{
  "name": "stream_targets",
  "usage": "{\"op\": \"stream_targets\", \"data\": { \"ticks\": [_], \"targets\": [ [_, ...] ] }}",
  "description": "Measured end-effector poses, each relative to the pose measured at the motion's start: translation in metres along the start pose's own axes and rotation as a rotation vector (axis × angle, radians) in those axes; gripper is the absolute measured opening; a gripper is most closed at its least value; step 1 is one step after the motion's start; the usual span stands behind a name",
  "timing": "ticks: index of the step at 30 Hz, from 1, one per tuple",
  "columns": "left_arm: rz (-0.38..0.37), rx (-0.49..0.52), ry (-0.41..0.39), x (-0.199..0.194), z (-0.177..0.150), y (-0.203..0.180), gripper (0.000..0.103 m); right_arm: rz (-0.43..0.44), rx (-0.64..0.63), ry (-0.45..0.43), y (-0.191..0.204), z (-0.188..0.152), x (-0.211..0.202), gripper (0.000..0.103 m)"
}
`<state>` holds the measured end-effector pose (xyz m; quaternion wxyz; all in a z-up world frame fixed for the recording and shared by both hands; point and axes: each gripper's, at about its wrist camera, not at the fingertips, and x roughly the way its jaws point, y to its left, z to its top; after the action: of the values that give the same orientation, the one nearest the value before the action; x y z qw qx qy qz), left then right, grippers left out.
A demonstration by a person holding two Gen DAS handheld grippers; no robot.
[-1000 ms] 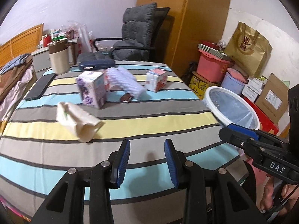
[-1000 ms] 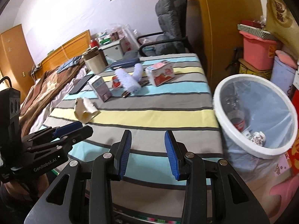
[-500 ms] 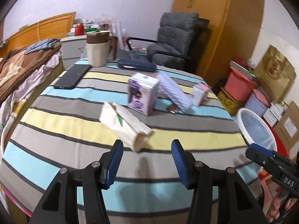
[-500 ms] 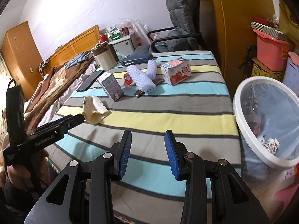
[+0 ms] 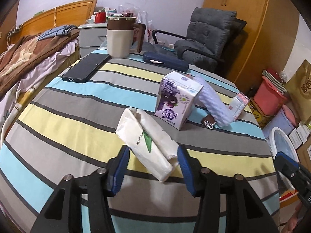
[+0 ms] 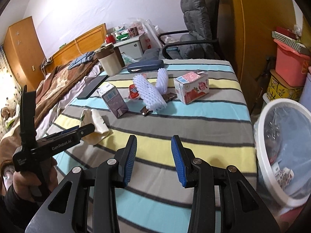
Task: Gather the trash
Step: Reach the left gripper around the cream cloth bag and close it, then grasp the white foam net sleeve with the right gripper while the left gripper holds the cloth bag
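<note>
A crumpled cream paper bag (image 5: 145, 137) lies on the striped tablecloth (image 5: 77, 128). Its near end sits between the blue pads of my left gripper (image 5: 152, 161), whose jaws are closing around it without clearly pressing on it. The right wrist view shows that left gripper (image 6: 85, 131) over the bag (image 6: 95, 122). Behind the bag stand a purple carton (image 5: 176, 103), a white foam net (image 5: 213, 104) and a red-and-white carton (image 6: 192, 87). My right gripper (image 6: 153, 151) hangs open and empty over the table's near edge. A white lined bin (image 6: 281, 141) with trash in it stands to its right.
At the table's far side are a black phone (image 5: 87, 68), a cream mug (image 5: 119, 36) and a dark blue case (image 5: 165, 61). A grey chair (image 5: 206, 36) stands behind the table, a bed (image 5: 25, 54) to the left, and stacked boxes (image 6: 291, 66) to the right.
My left gripper has swung left and forward until the cream bag lies between its jaws, which stand wider than a second ago. The right gripper has shifted slightly and stays open.
</note>
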<state>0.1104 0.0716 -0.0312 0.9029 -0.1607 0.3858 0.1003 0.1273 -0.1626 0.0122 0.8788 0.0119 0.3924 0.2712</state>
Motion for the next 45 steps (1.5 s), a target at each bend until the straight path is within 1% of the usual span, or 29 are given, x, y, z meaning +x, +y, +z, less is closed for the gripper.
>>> {"op": "stream_targets", "data": {
  "ticks": [4,6,9,11,16,23,31,34,35,36,37,40,45],
  "targets": [
    [0.001,-0.004,-0.006,0.001,0.000,0.006,0.031,0.000,-0.017,0.010,0.000,0.011,0.014,0.039],
    [0.005,-0.001,-0.011,-0.001,-0.001,0.009,0.019,0.008,-0.023,0.012,0.000,0.016,0.020,0.039],
    [0.000,0.000,-0.009,-0.002,-0.001,0.015,0.012,0.025,-0.032,0.017,-0.001,0.024,0.029,0.039],
    [-0.007,0.003,-0.007,-0.002,-0.001,0.018,0.010,0.021,-0.045,0.021,0.000,0.029,0.037,0.039],
    [-0.019,0.007,-0.002,0.000,-0.003,0.021,0.010,0.013,-0.078,0.040,0.002,0.041,0.057,0.039],
    [-0.037,0.007,0.023,0.007,-0.004,0.025,0.010,0.002,-0.120,0.089,0.000,0.047,0.081,0.039],
    [-0.049,0.015,0.030,0.011,-0.004,0.024,0.010,-0.036,-0.180,0.113,0.003,0.048,0.091,0.039],
    [-0.050,0.019,0.030,0.011,-0.004,0.024,0.010,-0.047,-0.180,0.122,0.002,0.051,0.094,0.039],
    [-0.051,0.021,0.030,0.011,-0.004,0.024,0.010,-0.047,-0.176,0.126,0.001,0.052,0.095,0.038],
    [-0.051,0.023,0.029,0.011,-0.004,0.023,0.010,-0.054,-0.173,0.123,0.001,0.052,0.094,0.025],
    [-0.052,0.025,0.028,0.011,-0.004,0.023,0.010,-0.058,-0.174,0.124,0.001,0.052,0.094,0.021],
    [-0.055,0.027,0.025,0.011,-0.004,0.023,0.010,-0.055,-0.161,0.115,0.001,0.052,0.091,0.016],
    [-0.065,0.036,0.018,0.004,-0.006,0.020,0.008,-0.041,-0.131,0.083,0.001,0.047,0.074,0.016]
  ]
}}
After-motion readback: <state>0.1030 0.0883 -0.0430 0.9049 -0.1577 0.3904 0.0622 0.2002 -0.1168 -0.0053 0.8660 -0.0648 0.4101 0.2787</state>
